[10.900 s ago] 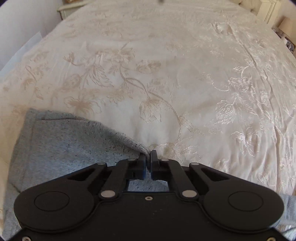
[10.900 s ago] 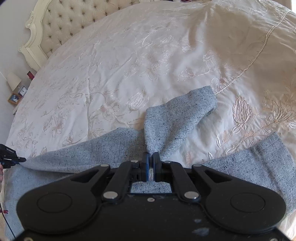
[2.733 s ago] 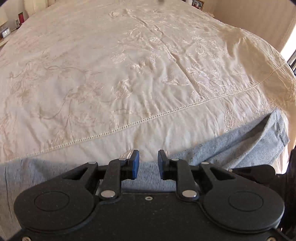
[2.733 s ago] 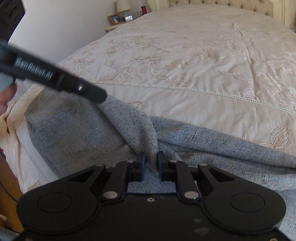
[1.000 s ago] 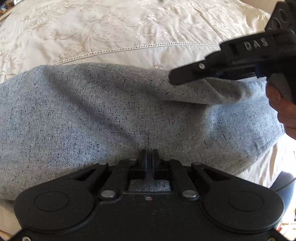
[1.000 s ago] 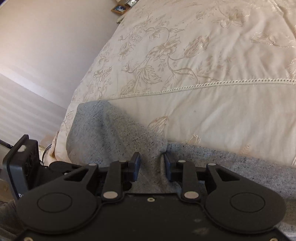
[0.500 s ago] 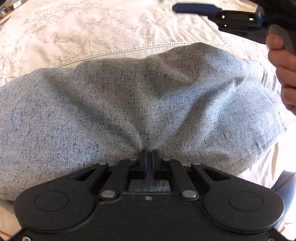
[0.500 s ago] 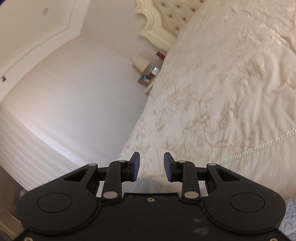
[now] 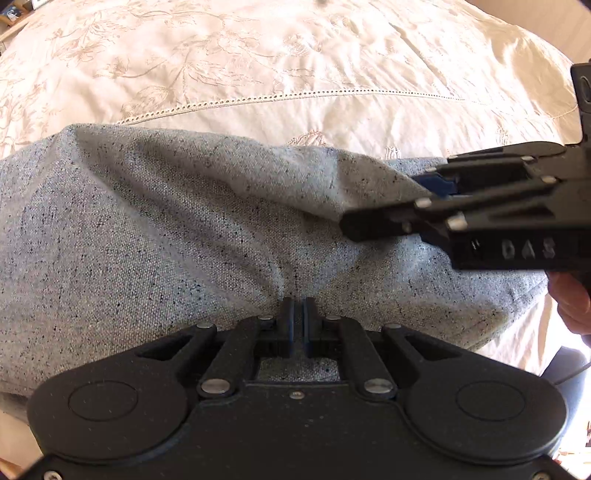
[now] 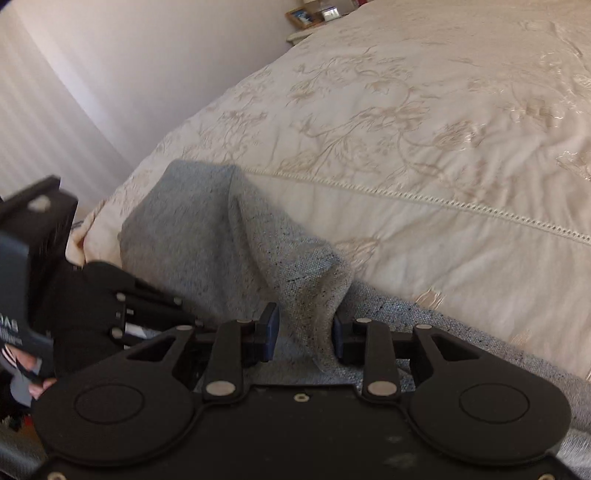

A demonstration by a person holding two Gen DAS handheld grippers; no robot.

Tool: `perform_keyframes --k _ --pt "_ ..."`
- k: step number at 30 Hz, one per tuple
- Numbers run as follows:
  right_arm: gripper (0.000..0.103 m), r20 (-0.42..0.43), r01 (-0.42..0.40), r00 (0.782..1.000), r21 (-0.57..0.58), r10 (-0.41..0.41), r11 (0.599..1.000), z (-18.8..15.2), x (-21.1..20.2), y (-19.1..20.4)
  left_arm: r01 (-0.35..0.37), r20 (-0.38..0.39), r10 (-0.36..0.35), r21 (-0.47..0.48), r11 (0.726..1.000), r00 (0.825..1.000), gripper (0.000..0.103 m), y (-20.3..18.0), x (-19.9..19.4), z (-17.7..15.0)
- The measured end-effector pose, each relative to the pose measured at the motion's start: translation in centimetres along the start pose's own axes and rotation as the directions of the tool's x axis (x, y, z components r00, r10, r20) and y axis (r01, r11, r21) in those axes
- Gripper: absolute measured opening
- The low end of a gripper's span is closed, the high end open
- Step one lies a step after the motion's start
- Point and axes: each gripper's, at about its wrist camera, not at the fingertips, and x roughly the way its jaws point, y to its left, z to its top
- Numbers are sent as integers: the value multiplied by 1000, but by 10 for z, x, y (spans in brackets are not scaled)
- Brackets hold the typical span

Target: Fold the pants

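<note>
Left wrist: 1 pants (image 9: 177,229), 2 tools, left tool (image 9: 297,314) clamped on pants.

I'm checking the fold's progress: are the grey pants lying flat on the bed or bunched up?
Bunched up. The grey pants rise in ridges and creases on the bedspread, pinched by the shut left gripper.

We are seeing the pants (image 9: 155,229) lying on the bedspread (image 9: 295,66) along the bed's near edge, the left gripper (image 9: 297,317) sitting at their near side, the right gripper (image 10: 304,328) reaching over them from the right, and a nightstand (image 10: 306,22) standing behind the bed's far left corner.
</note>
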Motion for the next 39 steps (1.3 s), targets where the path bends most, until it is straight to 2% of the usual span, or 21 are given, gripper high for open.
perform_keyframes --k 3,6,8,9,10,11,13,14,15,16,17,19,22,23,25,27,30,32,35,37,39 --pt "32 30 15 999 34 -16 999 -2 0 -2 -2 6 2 2 1000 1000 11 -1 0 -2" --pt "33 61 -32 998 161 22 986 -1 4 -16 -3 9 3 3 1000 1000 11 0 1 -3" --pt "33 120 -70 992 269 39 961 0 7 -26 -6 15 5 8 1000 1000 11 0 1 -5" --pt "28 150 -107 987 317 61 943 -1 8 -31 -9 24 9 15 1000 1000 11 -1 0 -6" --pt "11 177 -111 983 335 53 936 0 9 -32 -16 37 15 26 1000 999 11 -2 -1 -7" --pt "10 218 -84 976 307 15 948 2 4 -27 -22 35 21 32 999 999 11 -4 0 -8" --pt "10 332 -54 943 234 -28 971 9 -11 -14 -33 38 31 34 999 999 11 -8 0 -10" --pt "4 392 -47 919 222 -45 974 12 -18 -10 -39 41 38 45 998 998 11 -10 0 -10" --pt "5 462 -36 884 207 -66 978 11 -25 -7 -44 42 41 53 998 998 11 -11 0 -11" --pt "4 506 -18 859 191 -83 982 12 -29 -5 -45 42 42 55 998 998 11 -12 0 -11" --pt "4 514 0 852 188 -99 982 16 -29 -6 -43 38 41 48 998 998 11 -15 3 -9" --pt "4 450 20 886 205 -113 979 20 -20 -13 -35 29 34 34 999 999 11 -14 3 -8" --pt "5 374 107 913 160 -161 981 12 -12 -16 -22 16 22 20 1000 1000 11 -9 4 -4" --pt "5 365 127 916 131 -167 983 8 -9 -13 -13 16 13 14 1000 1000 11 -7 3 -4" --pt "5 392 145 907 52 -154 988 0 -10 -1 4 17 -5 26 1000 1000 11 -5 0 -3" --pt "5 374 116 922 -26 -98 993 -12 -15 11 28 15 -28 36 999 999 11 0 -6 -2" --pt "5 308 156 946 -156 -102 975 -28 -8 31 89 22 -89 18 996 996 11 9 -24 4" --pt "5 259 169 960 -229 -108 959 -40 0 41 92 55 -92 2 996 994 11 13 -36 11" --pt "8 227 192 965 -287 -128 939 -54 12 50 43 152 -42 -2 999 987 13 16 -49 29" --pt "10 228 198 965 -289 -134 937 -58 17 52 -16 217 22 -26 1000 976 13 24 -53 44" --pt "10 228 199 964 -277 -137 940 -56 18 52 -96 263 110 -66 993 958 20 38 -47 60"
